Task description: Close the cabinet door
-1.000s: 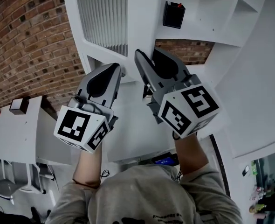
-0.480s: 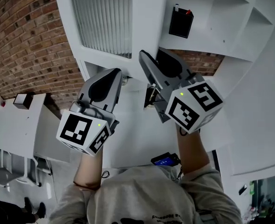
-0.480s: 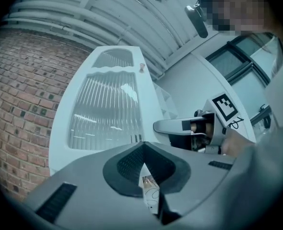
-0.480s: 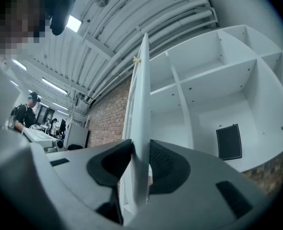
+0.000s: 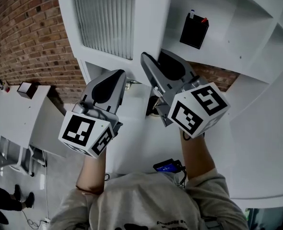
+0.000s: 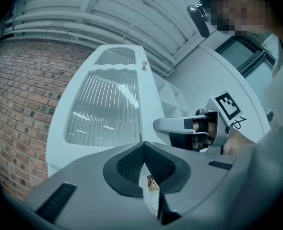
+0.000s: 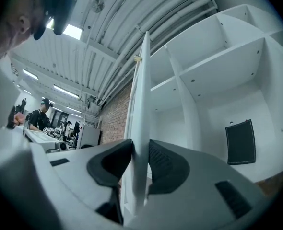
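Observation:
The white cabinet door (image 5: 148,28) with its ribbed glass panel (image 5: 103,18) stands open in front of the shelves. My right gripper (image 5: 156,59) has its jaws round the door's free edge (image 7: 141,104), and both pads lie against it (image 7: 140,152). My left gripper (image 5: 120,74) sits just left of it, below the glass panel, shut with nothing between its pads (image 6: 144,150). In the left gripper view the glass panel (image 6: 103,109) rises ahead and the right gripper (image 6: 180,124) shows at the right.
Open white shelves (image 5: 247,42) hold a black box (image 5: 194,30), also seen as a black box (image 7: 240,140) behind the door. A brick wall (image 5: 26,37) and a white table (image 5: 17,114) lie to the left. People (image 7: 41,116) stand far off.
Both grippers have shifted sideways together, the right one still on the door's edge. The black box and shelves have slid down and right in the head view.

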`<state>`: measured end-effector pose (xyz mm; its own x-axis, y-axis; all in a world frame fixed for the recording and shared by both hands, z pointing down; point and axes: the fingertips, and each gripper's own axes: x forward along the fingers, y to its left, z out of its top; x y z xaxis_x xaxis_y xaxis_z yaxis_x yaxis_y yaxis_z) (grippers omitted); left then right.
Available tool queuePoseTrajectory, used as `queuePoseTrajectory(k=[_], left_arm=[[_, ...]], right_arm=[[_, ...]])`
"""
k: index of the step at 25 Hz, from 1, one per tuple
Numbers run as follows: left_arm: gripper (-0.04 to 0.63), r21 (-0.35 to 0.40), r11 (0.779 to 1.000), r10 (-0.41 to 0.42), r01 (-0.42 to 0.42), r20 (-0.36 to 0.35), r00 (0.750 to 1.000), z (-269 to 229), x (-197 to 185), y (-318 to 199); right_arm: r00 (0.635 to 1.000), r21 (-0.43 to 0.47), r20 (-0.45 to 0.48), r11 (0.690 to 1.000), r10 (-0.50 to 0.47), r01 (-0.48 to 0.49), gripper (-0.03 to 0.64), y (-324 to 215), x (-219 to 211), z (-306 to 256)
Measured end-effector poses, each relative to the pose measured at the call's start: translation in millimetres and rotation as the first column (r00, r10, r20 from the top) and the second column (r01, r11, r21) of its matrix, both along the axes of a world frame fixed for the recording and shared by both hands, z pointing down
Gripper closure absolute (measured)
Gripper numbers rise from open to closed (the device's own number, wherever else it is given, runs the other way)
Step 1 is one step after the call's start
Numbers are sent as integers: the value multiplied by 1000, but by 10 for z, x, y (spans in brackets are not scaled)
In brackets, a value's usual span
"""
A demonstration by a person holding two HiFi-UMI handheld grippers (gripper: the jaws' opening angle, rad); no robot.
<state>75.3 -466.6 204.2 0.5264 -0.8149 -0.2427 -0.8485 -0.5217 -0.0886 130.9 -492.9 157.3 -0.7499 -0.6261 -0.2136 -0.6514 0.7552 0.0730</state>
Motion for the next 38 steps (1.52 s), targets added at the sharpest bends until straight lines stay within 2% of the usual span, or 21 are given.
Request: queuePoseTrajectory(k=[7, 13, 31, 38], left_arm=[[589, -14, 996, -90, 90, -8, 996, 18, 3, -85], [589, -18, 993, -118, 118, 4, 993, 20, -1, -190], [589, -39, 997, -63, 66, 56, 996, 52, 151, -727], [589, -31, 999, -15, 17, 43, 999, -13, 309, -849]], right_arm=[[997, 2, -8, 997, -71, 71, 503, -148, 31, -32], [993, 5, -6, 993, -116, 116, 503, -305, 54, -21], [985, 0, -1, 985, -175, 175, 496, -618, 108, -31], [982, 3, -6, 982, -187, 187, 489, -762, 124, -28]])
